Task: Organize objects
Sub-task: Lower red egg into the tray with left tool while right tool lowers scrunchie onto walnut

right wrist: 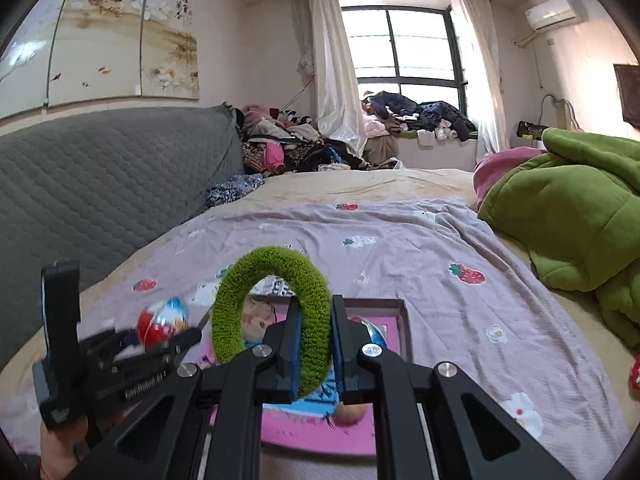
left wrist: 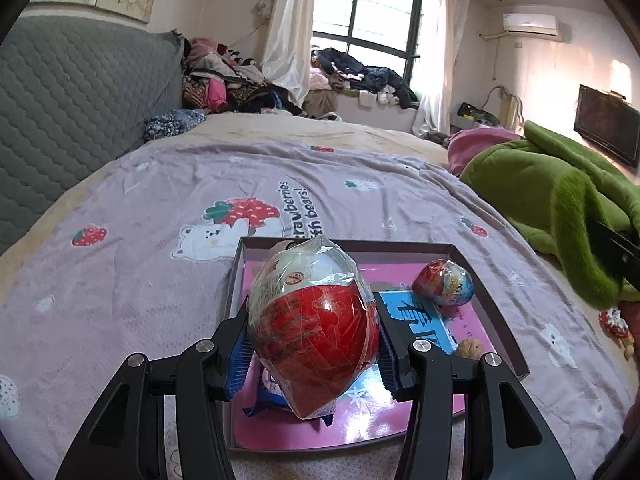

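My left gripper [left wrist: 314, 320] is shut on a large red-and-white toy egg [left wrist: 316, 328] in clear wrap, held over the near end of a shallow box [left wrist: 492, 280] with a pink lining. Inside the box lie a smaller foil egg [left wrist: 443, 282], a blue card [left wrist: 416, 316] and a small brown ball [left wrist: 469, 348]. My right gripper [right wrist: 316, 312] is shut on a fuzzy green hair ring [right wrist: 232, 308], above the same box [right wrist: 404, 320]. The right wrist view shows the left gripper [right wrist: 188, 332] blurred at the left with its egg [right wrist: 162, 320].
The box rests on a lilac strawberry-print sheet [left wrist: 160, 184] on a bed. A bunched green blanket [left wrist: 540, 184] lies to the right, a grey quilted headboard [left wrist: 60, 100] to the left, and a clothes pile [left wrist: 224, 80] beyond. A small red-and-white item [left wrist: 616, 322] lies on the sheet at far right.
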Action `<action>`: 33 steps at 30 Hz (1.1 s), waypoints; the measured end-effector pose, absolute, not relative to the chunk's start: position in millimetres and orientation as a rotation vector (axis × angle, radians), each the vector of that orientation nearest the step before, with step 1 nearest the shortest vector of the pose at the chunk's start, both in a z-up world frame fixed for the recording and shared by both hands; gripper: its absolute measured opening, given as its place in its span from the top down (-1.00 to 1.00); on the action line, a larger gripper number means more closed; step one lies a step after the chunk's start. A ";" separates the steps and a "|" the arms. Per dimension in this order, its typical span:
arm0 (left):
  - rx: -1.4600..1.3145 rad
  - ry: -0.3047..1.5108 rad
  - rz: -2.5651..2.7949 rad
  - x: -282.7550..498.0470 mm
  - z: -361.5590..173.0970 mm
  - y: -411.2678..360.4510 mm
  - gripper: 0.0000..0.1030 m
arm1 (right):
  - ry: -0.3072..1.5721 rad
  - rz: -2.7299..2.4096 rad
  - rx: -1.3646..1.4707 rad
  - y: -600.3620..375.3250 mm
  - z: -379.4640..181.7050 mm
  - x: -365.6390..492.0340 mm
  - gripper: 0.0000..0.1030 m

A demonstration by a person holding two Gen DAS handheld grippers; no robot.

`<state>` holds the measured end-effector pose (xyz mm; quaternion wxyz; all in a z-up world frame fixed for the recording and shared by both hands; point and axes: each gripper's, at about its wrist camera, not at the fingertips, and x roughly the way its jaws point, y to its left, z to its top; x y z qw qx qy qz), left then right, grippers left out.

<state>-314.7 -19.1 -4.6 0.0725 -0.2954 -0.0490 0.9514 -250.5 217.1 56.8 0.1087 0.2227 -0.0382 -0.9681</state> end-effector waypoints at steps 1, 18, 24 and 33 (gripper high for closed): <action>-0.886 -0.154 2.855 -315.5 -5.4 -19.8 -0.04 | -0.129 -2.838 0.659 215.7 55.1 -254.5 0.75; -0.919 -0.130 2.807 -325.3 -20.3 -9.7 -0.04 | -0.049 -2.819 0.864 212.2 -10.2 -279.4 0.75; -0.957 -0.074 2.769 -327.3 -29.9 5.5 -0.04 | -0.045 -2.821 0.973 222.5 -27.0 -286.0 0.75; -1.041 -0.043 2.707 -335.5 -48.5 20.0 -0.04 | -0.039 -2.795 1.095 227.7 -44.4 -293.2 0.75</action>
